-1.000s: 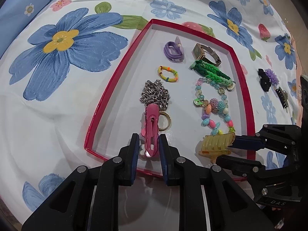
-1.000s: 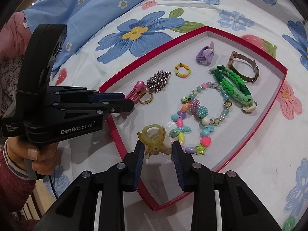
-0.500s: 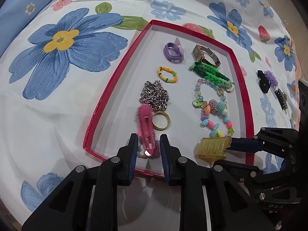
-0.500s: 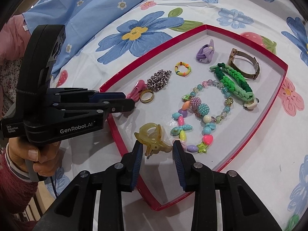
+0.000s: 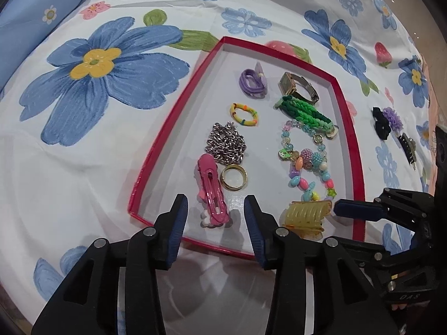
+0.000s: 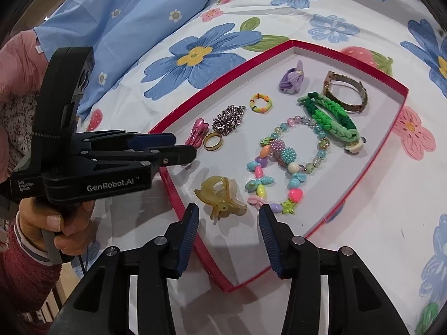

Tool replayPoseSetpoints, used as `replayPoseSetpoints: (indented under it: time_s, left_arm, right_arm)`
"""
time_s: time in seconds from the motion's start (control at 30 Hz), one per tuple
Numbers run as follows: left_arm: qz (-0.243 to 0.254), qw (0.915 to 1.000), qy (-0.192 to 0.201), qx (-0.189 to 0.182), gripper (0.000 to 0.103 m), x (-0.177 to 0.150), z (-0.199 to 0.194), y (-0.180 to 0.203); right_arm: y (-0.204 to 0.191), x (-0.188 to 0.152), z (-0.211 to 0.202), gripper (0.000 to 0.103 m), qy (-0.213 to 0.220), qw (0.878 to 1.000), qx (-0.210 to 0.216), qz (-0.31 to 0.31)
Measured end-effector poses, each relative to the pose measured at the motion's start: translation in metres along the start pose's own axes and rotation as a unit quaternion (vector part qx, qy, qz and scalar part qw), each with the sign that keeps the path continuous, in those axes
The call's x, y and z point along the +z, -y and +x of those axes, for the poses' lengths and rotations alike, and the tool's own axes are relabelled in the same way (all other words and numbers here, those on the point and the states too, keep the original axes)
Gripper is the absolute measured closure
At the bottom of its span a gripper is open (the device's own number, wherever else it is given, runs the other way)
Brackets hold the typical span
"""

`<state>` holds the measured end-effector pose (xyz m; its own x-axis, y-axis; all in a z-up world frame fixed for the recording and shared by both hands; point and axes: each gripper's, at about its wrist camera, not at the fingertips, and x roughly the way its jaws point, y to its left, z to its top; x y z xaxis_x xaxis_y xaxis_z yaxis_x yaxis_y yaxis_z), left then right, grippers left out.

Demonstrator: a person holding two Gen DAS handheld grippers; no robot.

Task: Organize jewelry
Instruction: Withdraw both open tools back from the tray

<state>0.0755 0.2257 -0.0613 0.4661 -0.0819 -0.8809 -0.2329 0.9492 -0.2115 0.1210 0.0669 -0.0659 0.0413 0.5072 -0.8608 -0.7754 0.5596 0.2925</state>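
1. Hovering over the near edge of the red tray (image 5: 173,128), the left gripper (image 5: 215,209) has its jaws spread wide, nothing between the pads; the pink hair clip (image 5: 211,188) lies flat on the tray floor just ahead of them, free of both fingers.
2. Over on the right, the right gripper (image 6: 228,217) is spread open too, and the yellow claw clip (image 6: 219,196) sits loose on the tray right in front of the gap, touching neither pad.
3. Beside the pink clip there's a gold ring (image 5: 234,177), and just behind both sits the silver chain (image 5: 226,145) in a heap.
4. Further back: a multicolour hair tie (image 5: 243,115), then a purple scrunchie (image 5: 252,82) near the far wall.
5. Right half of the tray — the beaded bracelet (image 6: 290,164) lies looped in the middle, the green braided band (image 6: 329,115) is just beyond it, and the gold watch (image 6: 345,93) sits at the back corner.
6. Outside the tray on the floral sheet (image 5: 69,167), a black-and-purple hair piece (image 5: 387,121) and a dark clip (image 5: 408,148) lie off to the right.
7. From the right wrist view, a hand (image 6: 50,223) grips the left tool's handle.
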Motion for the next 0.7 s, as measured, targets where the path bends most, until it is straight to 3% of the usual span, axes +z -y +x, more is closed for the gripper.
replayPoseSetpoints:
  time_s: [0.13,0.3,0.37,0.53,0.7]
  left_arm:
    - [-0.014,0.9998,0.015,0.000,0.060,-0.003,-0.010,-0.006]
    - [-0.056,0.9967,0.058,-0.002,0.033,-0.013,-0.033,-0.018]
    - [-0.082,0.9937,0.074,-0.012,0.022,-0.020,-0.042,-0.024]
    - [-0.107,0.9897,0.093,-0.019,0.019,-0.038,-0.052,-0.023]
    - [-0.097,0.9900,0.102,-0.007,0.017,-0.053,-0.062,-0.009]
  right_arm:
    - [0.004,-0.004,-0.011,0.056,0.016,1.000,0.007,0.013]
    - [0.011,-0.012,-0.037,0.054,0.072,0.997,0.006,0.039]
    - [0.015,-0.016,-0.048,0.044,0.107,0.993,0.002,0.055]
    - [0.018,-0.033,-0.071,0.034,0.206,0.975,0.004,0.087]
    - [0.015,-0.045,-0.083,0.030,0.253,0.963,-0.001,0.095]
